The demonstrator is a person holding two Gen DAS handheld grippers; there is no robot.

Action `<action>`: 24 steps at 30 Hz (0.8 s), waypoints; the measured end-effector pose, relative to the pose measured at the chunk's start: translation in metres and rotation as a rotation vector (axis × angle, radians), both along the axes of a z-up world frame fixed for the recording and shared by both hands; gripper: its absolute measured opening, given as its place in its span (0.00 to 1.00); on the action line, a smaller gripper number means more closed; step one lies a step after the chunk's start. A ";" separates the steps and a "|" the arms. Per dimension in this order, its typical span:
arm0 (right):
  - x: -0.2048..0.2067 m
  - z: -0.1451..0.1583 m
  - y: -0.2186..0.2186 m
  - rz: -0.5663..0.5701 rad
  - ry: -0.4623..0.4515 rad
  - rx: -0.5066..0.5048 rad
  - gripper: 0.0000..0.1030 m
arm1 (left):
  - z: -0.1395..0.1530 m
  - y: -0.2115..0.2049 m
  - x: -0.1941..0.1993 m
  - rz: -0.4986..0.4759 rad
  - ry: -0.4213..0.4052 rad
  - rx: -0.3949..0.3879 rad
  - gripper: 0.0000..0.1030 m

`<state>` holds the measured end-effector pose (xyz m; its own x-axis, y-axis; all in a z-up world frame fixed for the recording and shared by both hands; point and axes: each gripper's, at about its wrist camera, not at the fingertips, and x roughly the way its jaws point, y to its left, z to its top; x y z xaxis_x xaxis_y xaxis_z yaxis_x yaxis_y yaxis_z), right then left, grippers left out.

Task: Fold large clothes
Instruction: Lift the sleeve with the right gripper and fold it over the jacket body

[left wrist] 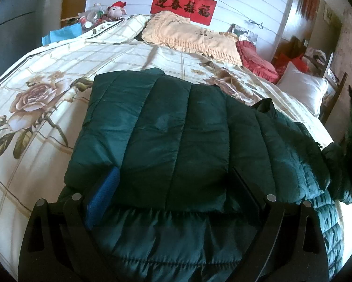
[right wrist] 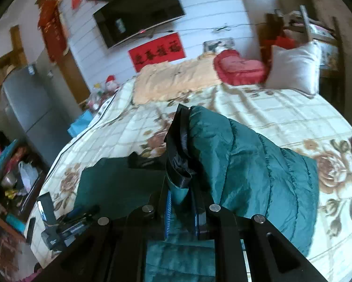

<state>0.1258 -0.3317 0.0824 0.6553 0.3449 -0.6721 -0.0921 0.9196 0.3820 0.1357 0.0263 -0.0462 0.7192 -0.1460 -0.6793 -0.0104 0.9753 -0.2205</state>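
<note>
- Jacket: dark green quilted puffer jacket (left wrist: 166, 129) lies on the bed with the cream floral-print bedspread (left wrist: 42, 108), partly folded, 1 panel doubled over the body.
- Left gripper (left wrist: 173, 188): fingers spread wide, released; folded jacket edge sits between them. Blue pad of 1 finger (left wrist: 105, 195) touches the left side of the fold, the other finger is well apart on the right, mostly hidden by fabric.
- Right gripper (right wrist: 181, 202): fingers clenched on a bunched section of the jacket (right wrist: 246, 176), black lining visible at the pinch. That section is lifted off the bedspread and drapes down to the right.
- Right wrist view: left gripper body seen low left, on the flat part of the jacket.
- Far end of bed: peach fringed pillow cover (left wrist: 190, 35), red heart-shaped cushion (right wrist: 240, 68), white pillow (right wrist: 295, 68).
- Wall behind: red banner with black characters (left wrist: 184, 5), black flat TV (right wrist: 138, 16) above it.
- Grey fridge (right wrist: 32, 112) left of the bed; right wrist view is motion-blurred.
</note>
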 end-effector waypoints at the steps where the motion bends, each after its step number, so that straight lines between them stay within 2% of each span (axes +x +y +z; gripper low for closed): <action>1: 0.003 -0.002 0.009 0.015 0.003 0.004 0.13 | 0.000 0.001 0.000 0.000 0.000 0.000 0.91; 12: 0.025 -0.030 0.070 0.115 0.066 0.044 0.13 | 0.000 0.001 0.000 0.000 0.000 -0.003 0.91; 17: 0.040 -0.058 0.093 0.161 0.138 0.115 0.13 | 0.000 0.003 0.000 0.000 0.000 -0.002 0.91; 24: 0.055 -0.081 0.124 0.209 0.196 0.194 0.13 | 0.000 0.003 0.000 0.000 -0.001 -0.005 0.91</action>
